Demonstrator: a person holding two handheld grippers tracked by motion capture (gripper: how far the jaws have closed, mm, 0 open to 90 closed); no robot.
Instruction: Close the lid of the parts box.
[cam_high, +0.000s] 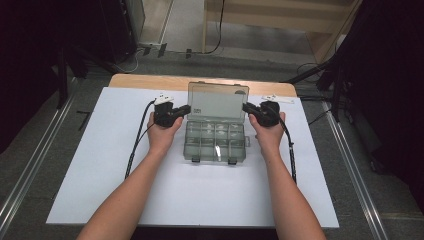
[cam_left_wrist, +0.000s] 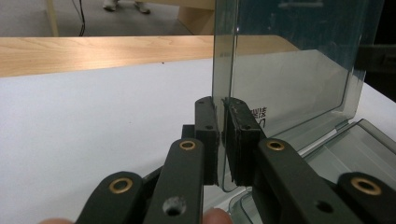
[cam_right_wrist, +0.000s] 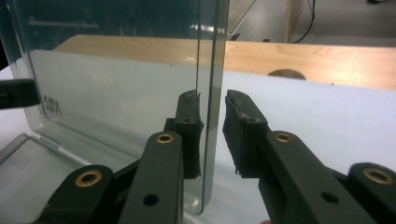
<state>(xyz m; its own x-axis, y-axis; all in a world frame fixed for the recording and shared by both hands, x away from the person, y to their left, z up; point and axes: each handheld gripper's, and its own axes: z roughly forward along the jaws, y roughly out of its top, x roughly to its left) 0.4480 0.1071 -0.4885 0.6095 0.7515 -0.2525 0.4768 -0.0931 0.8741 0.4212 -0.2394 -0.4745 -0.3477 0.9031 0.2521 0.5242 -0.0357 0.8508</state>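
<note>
lid (cam_high: 218, 100) upright between hands | left gripper (cam_left_wrist: 223, 135) jaws pinch its edge | right gripper (cam_right_wrist: 212, 135) jaws straddle opposite edge, slightly spread

— Underfoot?
— Grey floor (cam_high: 250, 57), with metal rails (cam_high: 30, 165) running along both sides.
— Furniture?
— Wooden table (cam_high: 150, 81) under a white sheet (cam_high: 200, 195); pale wooden frame (cam_high: 280, 20) beyond.
— Light?
— Dim at the edges, black drapes (cam_high: 390, 75) right and left, cables (cam_high: 218, 30) trailing across the floor.
</note>
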